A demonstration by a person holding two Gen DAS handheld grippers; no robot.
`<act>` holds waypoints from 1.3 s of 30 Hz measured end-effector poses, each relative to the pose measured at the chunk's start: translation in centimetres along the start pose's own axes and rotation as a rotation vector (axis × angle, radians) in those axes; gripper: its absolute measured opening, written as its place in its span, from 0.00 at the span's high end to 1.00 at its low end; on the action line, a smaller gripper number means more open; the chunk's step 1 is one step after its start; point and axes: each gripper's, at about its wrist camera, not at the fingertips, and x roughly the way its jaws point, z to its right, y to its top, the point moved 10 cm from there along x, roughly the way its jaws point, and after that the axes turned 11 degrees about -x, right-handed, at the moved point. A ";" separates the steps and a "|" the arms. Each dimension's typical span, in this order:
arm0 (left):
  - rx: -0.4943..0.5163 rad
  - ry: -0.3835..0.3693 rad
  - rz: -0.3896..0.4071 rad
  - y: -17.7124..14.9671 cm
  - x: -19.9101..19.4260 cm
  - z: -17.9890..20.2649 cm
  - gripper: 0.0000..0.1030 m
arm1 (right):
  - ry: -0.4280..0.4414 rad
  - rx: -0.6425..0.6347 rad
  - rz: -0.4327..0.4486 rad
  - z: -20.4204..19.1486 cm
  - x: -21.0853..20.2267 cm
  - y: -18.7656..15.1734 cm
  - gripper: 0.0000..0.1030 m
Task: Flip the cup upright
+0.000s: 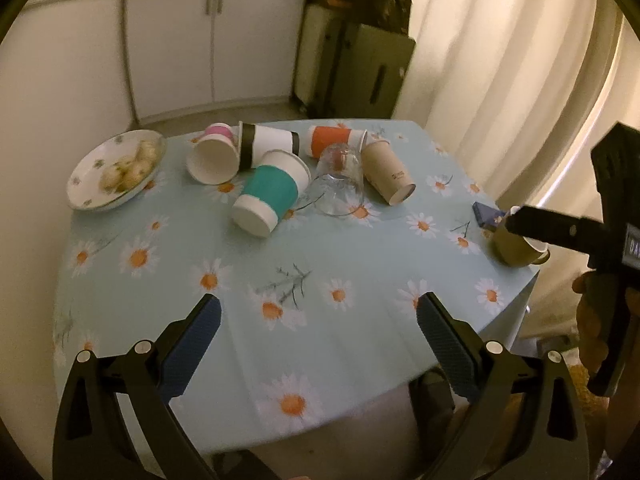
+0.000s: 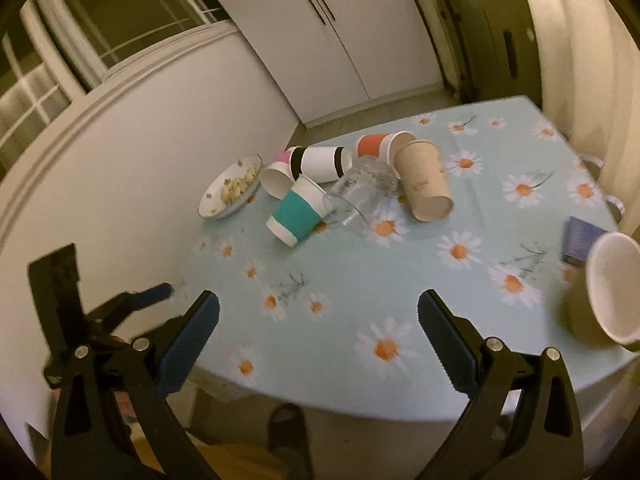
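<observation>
Several cups lie tipped over at the far side of the table: a teal-sleeved cup [image 1: 267,196] [image 2: 298,213], a clear glass [image 1: 338,184] [image 2: 362,192], a tan paper cup [image 1: 387,171] [image 2: 426,180], an orange-banded cup [image 1: 334,140] [image 2: 378,145], a black-and-white cup [image 1: 270,144] [image 2: 320,162] and a pink cup [image 1: 214,156] [image 2: 277,178]. An olive mug [image 1: 516,246] [image 2: 604,292] lies on its side at the right edge. My left gripper [image 1: 318,314] is open and empty above the near table. My right gripper [image 2: 318,314] is open and empty; one of its fingers [image 1: 552,230] shows by the mug.
A flowered plate of small pastries [image 1: 116,170] [image 2: 232,192] sits at the far left. A dark blue box [image 1: 486,214] [image 2: 582,240] lies behind the mug. The table wears a light-blue daisy cloth [image 1: 320,264] [image 2: 400,280]. Curtains hang on the right, suitcases stand behind.
</observation>
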 end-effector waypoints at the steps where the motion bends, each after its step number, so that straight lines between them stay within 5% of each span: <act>1: 0.009 -0.002 -0.015 1.0 0.6 -0.2 0.08 | 0.015 0.022 -0.008 0.2 0.6 0.6 0.05; 12: 0.097 0.064 -0.198 6.5 8.9 -1.9 0.08 | 0.112 0.191 -0.115 4.2 6.5 2.3 0.23; 20: 0.234 0.130 -0.325 7.4 14.0 -2.0 0.14 | 0.219 0.285 -0.189 4.5 9.1 1.2 0.25; 25: 0.260 0.153 -0.371 8.1 16.4 -2.7 0.15 | 0.208 0.296 -0.210 5.4 9.6 0.8 0.26; 34: 0.312 0.181 -0.419 7.9 18.5 -3.4 0.26 | 0.194 0.319 -0.227 6.7 9.9 0.4 0.26; 36: 0.315 0.184 -0.425 8.0 18.6 -3.5 0.39 | 0.191 0.314 -0.233 6.6 10.0 0.2 0.26; 39: 0.318 0.180 -0.431 8.2 18.7 -3.9 0.42 | 0.188 0.314 -0.234 6.6 10.2 0.3 0.26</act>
